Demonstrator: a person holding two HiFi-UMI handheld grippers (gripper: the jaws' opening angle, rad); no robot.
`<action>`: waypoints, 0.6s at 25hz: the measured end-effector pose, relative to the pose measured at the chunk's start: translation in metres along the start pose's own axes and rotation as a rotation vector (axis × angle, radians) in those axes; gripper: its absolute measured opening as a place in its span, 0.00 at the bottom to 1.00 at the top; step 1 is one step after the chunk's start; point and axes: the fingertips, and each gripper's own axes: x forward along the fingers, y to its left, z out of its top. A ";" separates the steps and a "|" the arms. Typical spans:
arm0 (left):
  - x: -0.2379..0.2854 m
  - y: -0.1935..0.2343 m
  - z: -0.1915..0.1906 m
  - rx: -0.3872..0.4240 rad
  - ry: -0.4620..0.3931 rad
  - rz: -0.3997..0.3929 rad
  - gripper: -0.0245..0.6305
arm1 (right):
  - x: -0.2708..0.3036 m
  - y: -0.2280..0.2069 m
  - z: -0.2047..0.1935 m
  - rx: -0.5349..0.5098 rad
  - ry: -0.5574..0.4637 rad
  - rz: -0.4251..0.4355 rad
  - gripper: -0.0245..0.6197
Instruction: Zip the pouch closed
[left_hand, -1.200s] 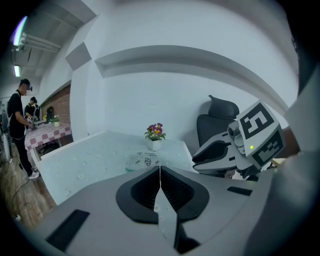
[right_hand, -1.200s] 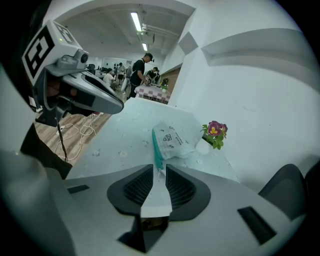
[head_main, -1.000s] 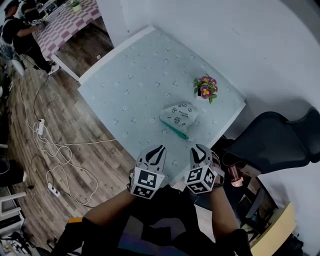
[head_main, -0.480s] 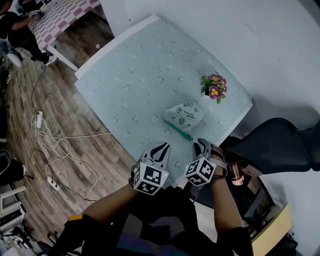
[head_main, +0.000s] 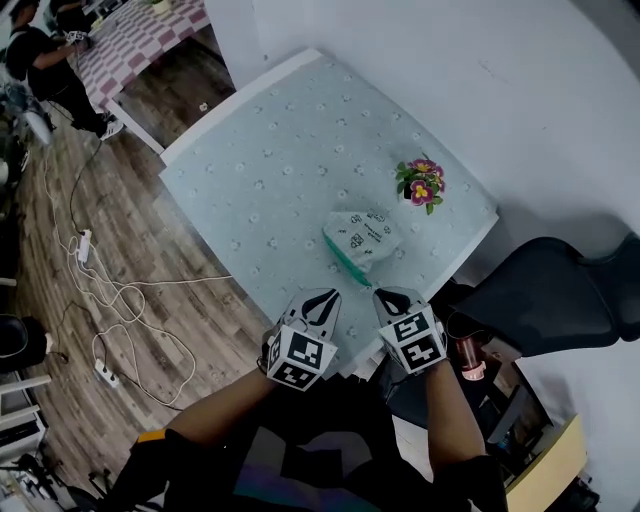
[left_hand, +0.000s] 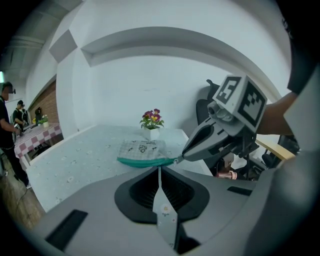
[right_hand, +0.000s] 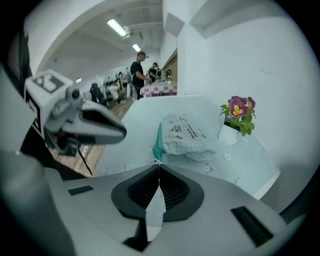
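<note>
A small white printed pouch (head_main: 364, 236) lies on the pale blue table (head_main: 270, 150) near its front right edge. Its green zipper edge (head_main: 346, 262) faces me. In the right gripper view the pouch (right_hand: 187, 135) sits just beyond my right gripper (right_hand: 158, 162), which is shut. Its tips are at the zipper's near end (right_hand: 156, 150); contact cannot be told. My left gripper (head_main: 322, 297) is shut and hovers at the table's front edge, short of the pouch (left_hand: 142, 149). My right gripper (head_main: 390, 295) is beside it.
A small pot of pink and yellow flowers (head_main: 419, 182) stands behind the pouch by the right edge. A dark office chair (head_main: 540, 290) is right of the table. Cables and power strips (head_main: 100, 290) lie on the wood floor. People stand at a chequered table (head_main: 140, 30) far left.
Both grippers have moved forward toward the pouch. The right one has turned and closed in on the zipper's end. The pouch has not moved.
</note>
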 end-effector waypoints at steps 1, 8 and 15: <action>-0.004 -0.004 0.002 0.002 -0.006 -0.003 0.06 | -0.008 0.003 0.007 0.053 -0.045 0.033 0.07; -0.017 -0.016 0.025 0.047 -0.039 -0.059 0.17 | -0.041 0.014 0.037 0.140 -0.193 0.089 0.07; 0.003 -0.016 0.026 0.137 0.017 -0.105 0.20 | -0.052 0.018 0.041 0.187 -0.235 0.105 0.07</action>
